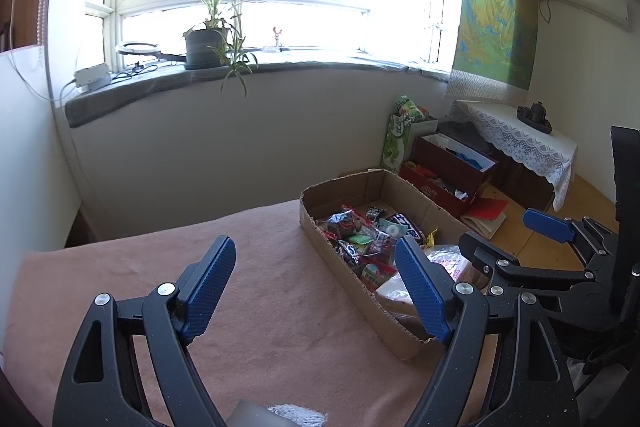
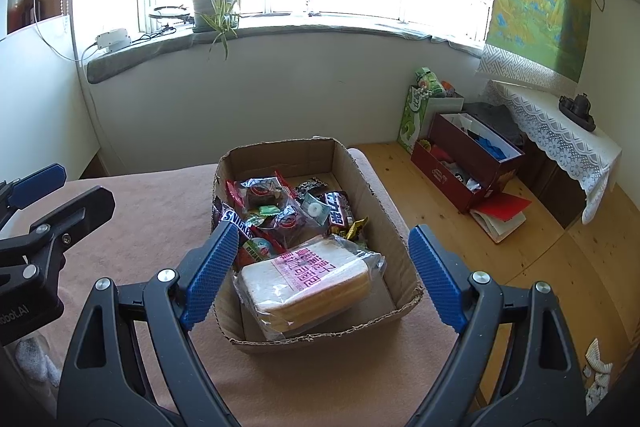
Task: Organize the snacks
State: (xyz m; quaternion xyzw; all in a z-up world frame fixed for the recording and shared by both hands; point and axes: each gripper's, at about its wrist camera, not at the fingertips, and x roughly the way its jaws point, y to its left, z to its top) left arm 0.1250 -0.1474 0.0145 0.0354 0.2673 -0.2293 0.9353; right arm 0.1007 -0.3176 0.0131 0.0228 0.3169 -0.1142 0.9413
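Note:
An open cardboard box (image 2: 360,167) sits on a pink cloth-covered table (image 2: 160,211). It holds several wrapped snacks, among them a Snickers bar (image 2: 236,221) and a bagged loaf of sliced bread (image 2: 308,283) at the near end. My right gripper (image 2: 322,271) is open and empty, hovering above the box's near end with the bread between its fingers in view. My left gripper (image 1: 316,287) is open and empty over the table, left of the box (image 1: 360,187). A silvery wrapped item (image 1: 296,415) lies at the bottom edge of the left wrist view.
The table's right edge drops to a wooden floor (image 2: 500,267). Red boxes (image 2: 464,155), a green carton (image 2: 412,123) and a lace-covered side table (image 2: 560,131) stand by the wall. A windowsill with a potted plant (image 2: 216,7) is behind.

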